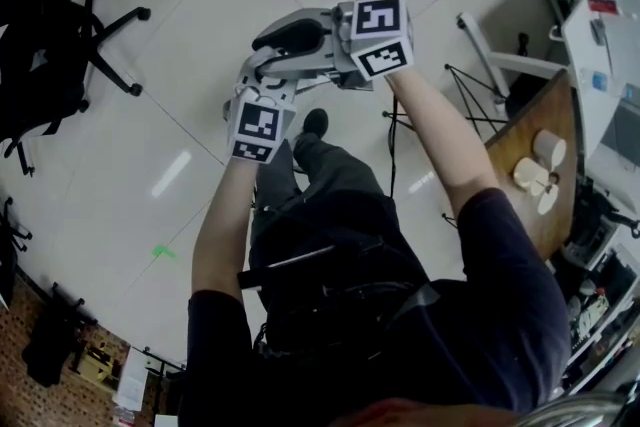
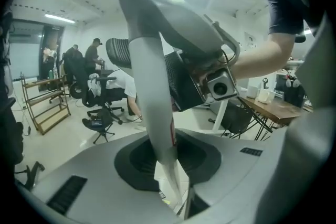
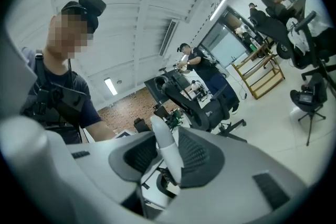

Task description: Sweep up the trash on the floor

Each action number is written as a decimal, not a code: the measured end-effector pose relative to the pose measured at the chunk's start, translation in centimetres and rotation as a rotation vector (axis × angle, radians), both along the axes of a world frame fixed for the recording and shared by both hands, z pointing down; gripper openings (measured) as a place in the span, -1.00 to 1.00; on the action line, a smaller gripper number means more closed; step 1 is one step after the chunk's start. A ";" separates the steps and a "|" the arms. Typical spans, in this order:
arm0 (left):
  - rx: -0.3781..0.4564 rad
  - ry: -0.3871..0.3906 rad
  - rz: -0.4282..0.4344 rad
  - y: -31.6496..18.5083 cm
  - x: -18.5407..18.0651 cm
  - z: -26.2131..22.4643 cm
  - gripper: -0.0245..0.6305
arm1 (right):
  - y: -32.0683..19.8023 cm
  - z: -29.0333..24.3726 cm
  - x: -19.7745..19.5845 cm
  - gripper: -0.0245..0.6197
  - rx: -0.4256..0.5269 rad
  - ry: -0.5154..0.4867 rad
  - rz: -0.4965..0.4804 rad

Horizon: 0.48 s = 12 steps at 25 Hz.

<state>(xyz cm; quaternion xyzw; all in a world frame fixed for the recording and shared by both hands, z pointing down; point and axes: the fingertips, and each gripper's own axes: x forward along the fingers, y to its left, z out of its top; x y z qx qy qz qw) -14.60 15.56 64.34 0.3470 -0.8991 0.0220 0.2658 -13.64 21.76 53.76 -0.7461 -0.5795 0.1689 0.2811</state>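
Left gripper [image 2: 168,165] first: its jaws are drawn in to a narrow gap and pressed on a pale handle [image 2: 157,113], one dark pad on each side of it. The handle runs straight up between them, nearly upright. Over to the right gripper [image 3: 169,165]: its jaws stand a bit wider, also clamped on the handle, with the handle's rounded top end poking out just past the pads. So that's two grips on one handle, the right one higher up and the left one lower down.

From the head view, the two marker cubes sit close together, the left cube [image 1: 257,124] just this side of the handle and the right cube [image 1: 380,35] just to its right, both arms stretched out over the white tiled floor [image 1: 200,15]. A black shoe [image 1: 315,123] is planted just behind the handle, on the person's side. The head of the tool can't be seen.

And the trash: a small green scrap [image 1: 163,252] lies on the floor well to the left of the handle, back toward the person. Far left of the handle stands a black office chair [image 1: 60,35], and far right a wooden table [image 1: 535,130].
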 end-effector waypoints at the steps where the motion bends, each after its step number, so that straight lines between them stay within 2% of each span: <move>1: -0.002 0.000 -0.012 0.8 -0.2 0.1 -0.71 | 0.8 0.1 -0.1 -0.46 0.002 -0.001 0.004; 4: 0.007 0.000 -0.023 2.6 -1.1 0.4 -0.71 | 2.8 0.5 -1.0 -0.46 0.010 0.006 0.029; 12: 0.041 -0.002 0.036 5.8 -5.2 1.1 -0.71 | 6.0 1.7 -6.0 -0.46 0.009 0.068 0.120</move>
